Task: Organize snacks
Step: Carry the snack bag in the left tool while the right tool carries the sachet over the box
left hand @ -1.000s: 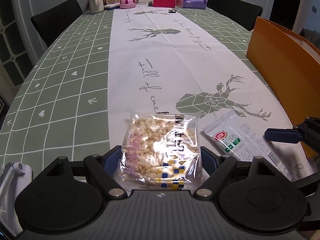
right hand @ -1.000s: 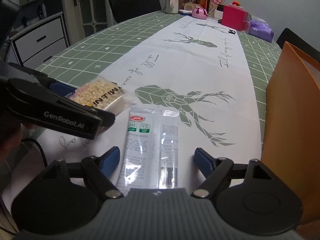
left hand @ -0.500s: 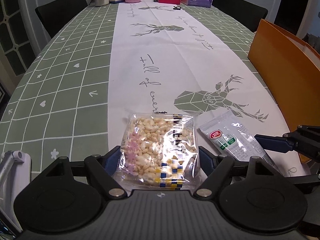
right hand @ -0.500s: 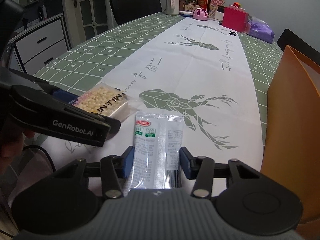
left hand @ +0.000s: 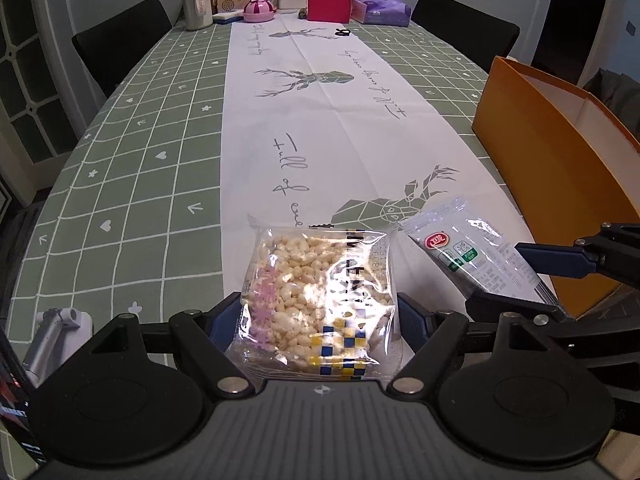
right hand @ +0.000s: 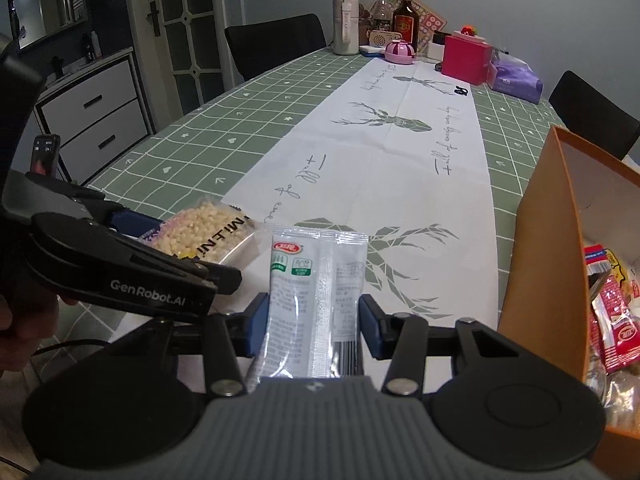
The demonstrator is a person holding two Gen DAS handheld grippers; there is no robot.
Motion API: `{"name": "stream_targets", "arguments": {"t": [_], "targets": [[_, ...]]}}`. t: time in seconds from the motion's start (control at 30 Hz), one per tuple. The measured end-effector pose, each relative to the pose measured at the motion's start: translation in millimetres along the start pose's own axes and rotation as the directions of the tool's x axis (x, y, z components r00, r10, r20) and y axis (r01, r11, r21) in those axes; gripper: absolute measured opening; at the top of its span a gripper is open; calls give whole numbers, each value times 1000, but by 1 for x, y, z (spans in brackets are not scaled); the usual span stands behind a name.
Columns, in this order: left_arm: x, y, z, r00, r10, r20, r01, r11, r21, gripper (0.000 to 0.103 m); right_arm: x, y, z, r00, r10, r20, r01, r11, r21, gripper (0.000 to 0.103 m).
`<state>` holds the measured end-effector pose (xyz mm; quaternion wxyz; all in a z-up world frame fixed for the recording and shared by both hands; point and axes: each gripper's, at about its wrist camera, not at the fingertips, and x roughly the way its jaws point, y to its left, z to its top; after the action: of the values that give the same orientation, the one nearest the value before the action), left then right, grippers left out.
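Now my left gripper (left hand: 318, 320) clamps the puffed-rice packet (left hand: 316, 300), and my right gripper (right hand: 314, 322) pinches the clear sachet (right hand: 312, 304) beside the orange box (right hand: 548, 264).

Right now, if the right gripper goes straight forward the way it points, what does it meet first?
Nothing close. The right gripper, shut on the white packet, points along the bare table runner. The way looks free until the pink box at the far end, though depth is unclear.
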<state>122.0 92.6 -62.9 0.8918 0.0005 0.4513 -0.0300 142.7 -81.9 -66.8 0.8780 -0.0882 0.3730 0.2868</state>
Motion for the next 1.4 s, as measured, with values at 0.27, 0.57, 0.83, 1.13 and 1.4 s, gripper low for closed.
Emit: {"name": "stream_targets", "arguments": {"t": [0.27, 0.57, 0.83, 1.13, 1.4], "targets": [[-41, -32, 33, 997, -4, 74, -8, 987, 160, 92, -54, -22, 17, 999, -10, 49, 13, 998, -60, 47], [-62, -108, 78, 982, -122, 145, 55, 915, 399, 92, -101, -92, 25, 985, -157, 75, 162, 986, -51, 47], [-34, -183, 100, 979, -169, 118, 64, 793, 605, 92, -99, -167, 12, 964, -264, -17, 264, 964, 4, 47], [15, -244, 116, 985, -162, 58, 62, 647, 760, 92, -81, -220, 4, 964, -250, -91, 255, 966, 41, 47], [60, -268, 124, 992, -122, 31, 37, 514, 857, 92, -51, -239, 7, 962, -234, -144, 236, 972, -5, 47]]}}
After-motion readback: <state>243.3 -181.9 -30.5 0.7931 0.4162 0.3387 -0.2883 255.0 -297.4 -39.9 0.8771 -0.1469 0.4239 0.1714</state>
